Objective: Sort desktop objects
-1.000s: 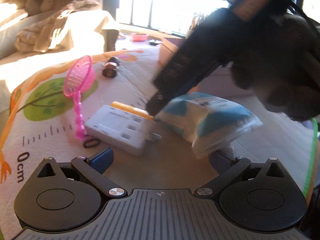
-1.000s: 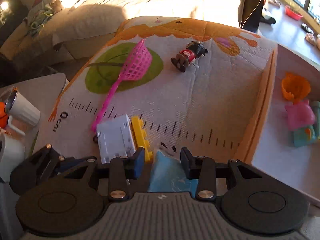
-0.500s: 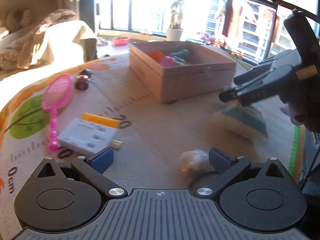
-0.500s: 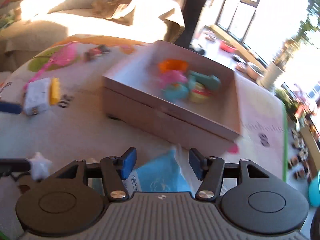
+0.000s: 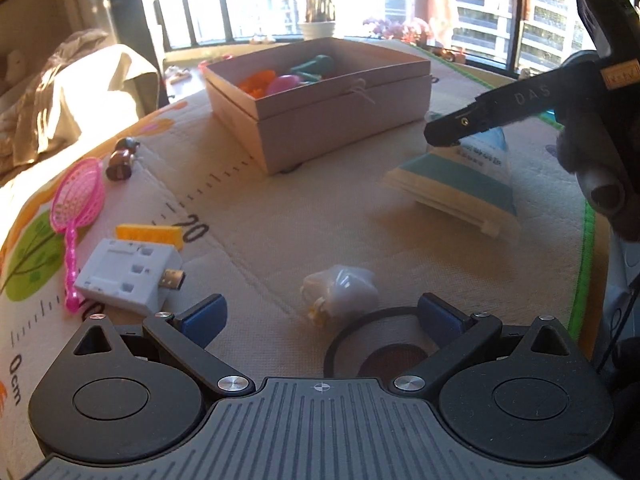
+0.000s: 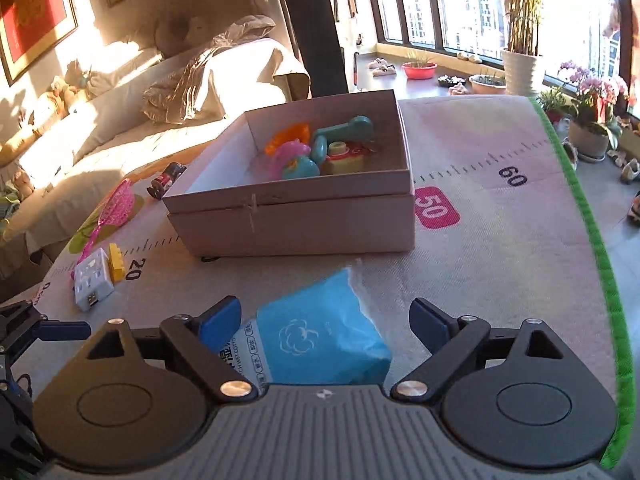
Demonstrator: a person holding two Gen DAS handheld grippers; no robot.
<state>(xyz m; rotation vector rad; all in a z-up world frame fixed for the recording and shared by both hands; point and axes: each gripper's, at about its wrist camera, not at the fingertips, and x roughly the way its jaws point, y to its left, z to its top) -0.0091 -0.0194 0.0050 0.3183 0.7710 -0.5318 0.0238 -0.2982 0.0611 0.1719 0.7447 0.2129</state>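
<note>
A blue wet-wipe pack (image 6: 324,340) lies on the mat between my right gripper's (image 6: 325,318) wide-open jaws, and neither pad presses on it. It also shows in the left wrist view (image 5: 464,184) under the right gripper's finger (image 5: 480,118). My left gripper (image 5: 320,314) is open and empty above a white crumpled wrapper (image 5: 340,294) and a black ring (image 5: 384,344). A cardboard box (image 6: 296,216) holds several colourful toys (image 6: 316,150). A white adapter (image 5: 128,276), a yellow brick (image 5: 150,234), a pink net scoop (image 5: 78,208) and a small toy figure (image 5: 122,156) lie at the left.
The printed ruler mat (image 6: 480,240) has a green edge (image 6: 600,264) on the right. A sofa with blankets (image 6: 140,100) stands behind the table, and plant pots (image 6: 520,64) stand by the windows.
My right gripper carried the wipe pack from beside the white adapter to the mat in front of the box, then opened its jaws. The left gripper view swung right towards the box.
</note>
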